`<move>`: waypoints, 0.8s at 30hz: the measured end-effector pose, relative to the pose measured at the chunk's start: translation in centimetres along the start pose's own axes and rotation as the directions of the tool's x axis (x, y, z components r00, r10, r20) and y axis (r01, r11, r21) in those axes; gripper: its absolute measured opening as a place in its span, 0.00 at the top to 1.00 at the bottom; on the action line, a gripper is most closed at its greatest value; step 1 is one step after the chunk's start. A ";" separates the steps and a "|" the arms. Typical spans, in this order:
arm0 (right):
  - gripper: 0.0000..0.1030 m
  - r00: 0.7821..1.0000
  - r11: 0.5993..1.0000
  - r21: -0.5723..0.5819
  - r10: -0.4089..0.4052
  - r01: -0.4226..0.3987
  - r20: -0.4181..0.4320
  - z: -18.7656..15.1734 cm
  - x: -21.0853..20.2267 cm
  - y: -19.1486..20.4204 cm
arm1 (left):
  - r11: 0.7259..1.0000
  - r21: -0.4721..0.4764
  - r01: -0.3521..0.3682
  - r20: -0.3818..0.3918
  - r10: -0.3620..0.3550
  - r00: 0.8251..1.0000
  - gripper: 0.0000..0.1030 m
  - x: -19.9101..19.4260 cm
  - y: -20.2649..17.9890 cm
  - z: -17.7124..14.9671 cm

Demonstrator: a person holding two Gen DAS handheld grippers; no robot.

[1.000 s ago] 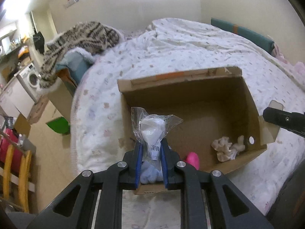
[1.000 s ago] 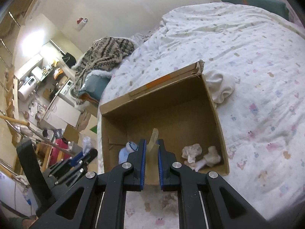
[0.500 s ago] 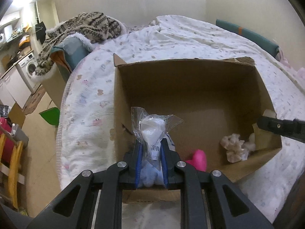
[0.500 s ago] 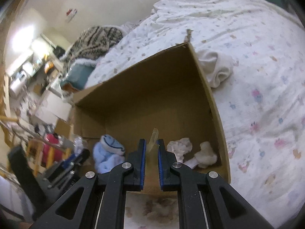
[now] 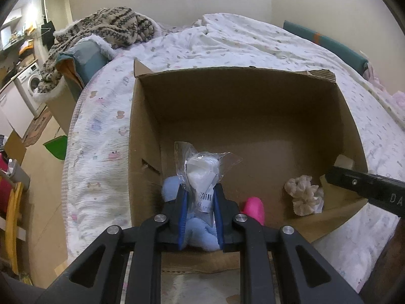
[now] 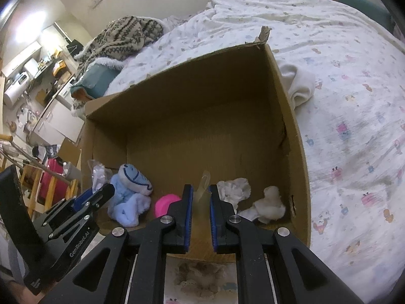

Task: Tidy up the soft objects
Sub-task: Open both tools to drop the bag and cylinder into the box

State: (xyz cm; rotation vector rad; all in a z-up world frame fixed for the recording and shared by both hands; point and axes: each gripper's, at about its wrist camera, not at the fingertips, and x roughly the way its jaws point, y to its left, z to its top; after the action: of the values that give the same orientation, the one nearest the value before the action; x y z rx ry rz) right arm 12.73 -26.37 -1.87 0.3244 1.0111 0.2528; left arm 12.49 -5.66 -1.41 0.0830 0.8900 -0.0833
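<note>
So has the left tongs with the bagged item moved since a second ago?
Yes. The left tongs and bagged item moved forward over the cardboard box.

A cardboard box (image 6: 291, 116) and white cloth (image 6: 300, 86) lie on the bed (image 6: 354, 76).

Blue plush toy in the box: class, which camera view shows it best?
The right wrist view: the blue plush toy lies unobstructed, its stitched face visible. In the left wrist view, the left tongs and bagged item hide most of it.
</note>
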 end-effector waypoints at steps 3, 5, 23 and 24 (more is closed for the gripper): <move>0.87 1.000 1.000 -0.005 -0.002 0.002 -0.005 -0.1 0.2 0.1 | 1.000 -0.001 0.001 -0.003 -0.001 1.000 0.82 0.0 0.0 -0.1; 0.87 1.000 1.000 -0.007 -0.002 0.002 -0.006 -0.2 0.2 0.1 | 1.000 -0.002 0.002 -0.007 -0.002 1.000 0.81 0.0 0.0 0.0; 0.71 1.000 1.000 0.010 -0.022 0.022 0.008 0.0 0.0 0.0 | 0.999 0.032 0.005 0.007 -0.005 1.000 0.41 -0.7 -1.0 -0.4; 0.68 1.000 1.000 0.005 -0.026 0.025 0.008 0.0 0.0 0.1 | 0.999 0.032 -0.001 0.008 0.000 1.000 0.41 -0.7 -1.0 -0.4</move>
State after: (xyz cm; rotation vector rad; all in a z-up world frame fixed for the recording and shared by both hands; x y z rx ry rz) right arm 12.71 -26.32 -1.81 0.3164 1.0071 0.2259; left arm 11.65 -6.53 -1.12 0.1129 0.8812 -0.0975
